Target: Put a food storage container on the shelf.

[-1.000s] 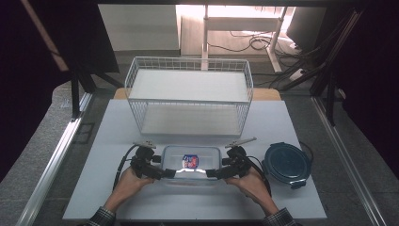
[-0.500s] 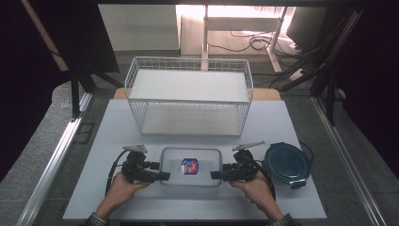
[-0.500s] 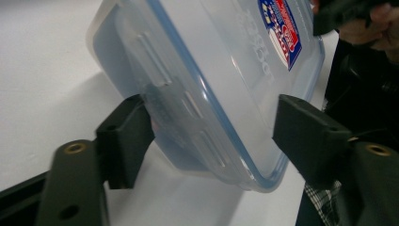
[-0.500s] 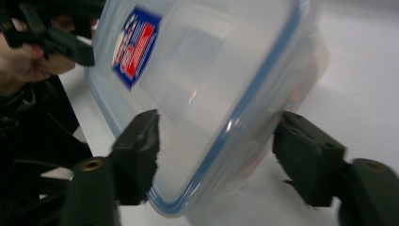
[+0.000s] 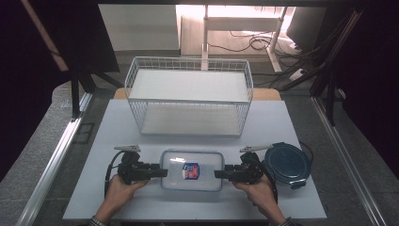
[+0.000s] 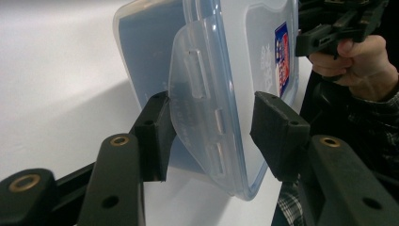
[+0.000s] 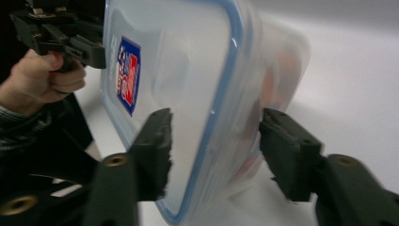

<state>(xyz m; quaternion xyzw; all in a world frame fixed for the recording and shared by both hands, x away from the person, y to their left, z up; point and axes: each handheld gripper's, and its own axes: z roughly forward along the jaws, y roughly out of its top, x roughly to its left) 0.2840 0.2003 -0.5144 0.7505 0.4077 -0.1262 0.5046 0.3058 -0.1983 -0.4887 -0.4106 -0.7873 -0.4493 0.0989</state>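
Note:
A clear plastic container (image 5: pixel 190 169) with a blue-rimmed lid and a red-and-blue sticker lies flat on the white table (image 5: pixel 141 207). My left gripper (image 5: pixel 162 173) is at its left end, my right gripper (image 5: pixel 219 174) at its right end. In the left gripper view the lid's latch flap (image 6: pixel 197 94) stands between the jaws of the left gripper (image 6: pixel 211 113). One pad lies against it and the other is apart. In the right gripper view the right gripper (image 7: pixel 216 136) straddles the container's rim (image 7: pixel 221 94) without a clear squeeze. Both sets of jaws have just been closing.
A white wire basket (image 5: pixel 188 94) stands behind the container at mid table. A round dark-blue lidded container (image 5: pixel 287 165) sits just right of my right hand. A metal rail runs along the table's left side.
Both grippers have drawn back a little toward the near edge and their jaws have narrowed around the container's ends. The container has stayed where it was.

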